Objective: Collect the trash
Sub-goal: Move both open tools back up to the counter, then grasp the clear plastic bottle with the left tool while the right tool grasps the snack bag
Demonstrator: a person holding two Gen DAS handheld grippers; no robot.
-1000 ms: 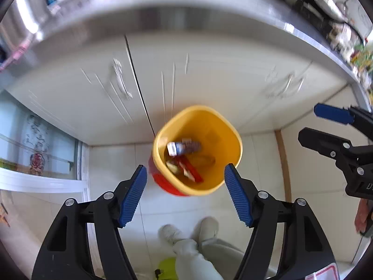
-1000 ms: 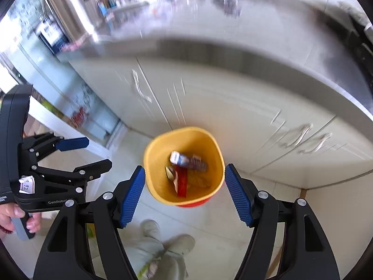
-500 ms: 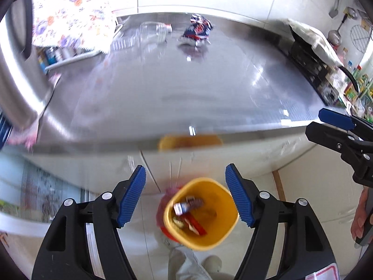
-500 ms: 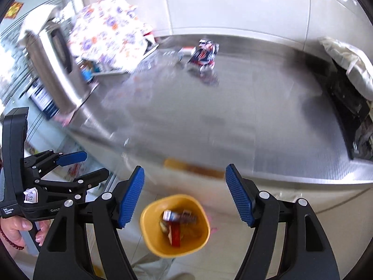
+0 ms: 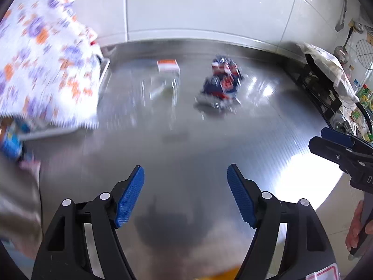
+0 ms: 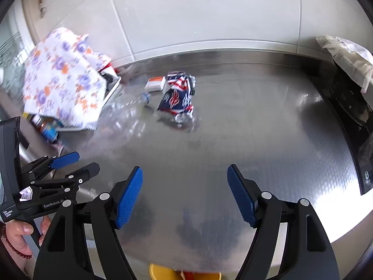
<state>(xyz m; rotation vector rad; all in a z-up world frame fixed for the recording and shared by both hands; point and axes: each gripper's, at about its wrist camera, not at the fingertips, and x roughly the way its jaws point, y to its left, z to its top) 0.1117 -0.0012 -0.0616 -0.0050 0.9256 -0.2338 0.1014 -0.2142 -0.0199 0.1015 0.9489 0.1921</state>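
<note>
Both grippers hang over the steel surface [image 5: 186,144] right now, pointing down at it, and neither has anything in it. The left gripper [image 5: 185,196] has its fingers [image 5: 129,196] spread wide with bare metal between them; they've just been opening a bit more. Same story for the right gripper [image 6: 185,196]: fingers released, just been widening, nothing between the blue pads.

The trash sits at the far side of the surface, well apart from both grippers. There's a crumpled navy and red wrapper [image 6: 178,96] roughly in the middle, a small white and orange box [image 6: 155,84] just beside it on the left, closer to the wall, and a clear plastic bottle [image 6: 130,108] lying on its side left of the wrapper, pretty blurred in both views.

Far left, a floral cloth [image 6: 63,79] is draped over a rack. On the right edge there's a black stove [image 6: 352,116] with a plastic bag [image 6: 347,53] on top. The yellow bin [image 6: 163,273] peeks in at the very near edge of the right view, below the surface, with some red trash in it.
</note>
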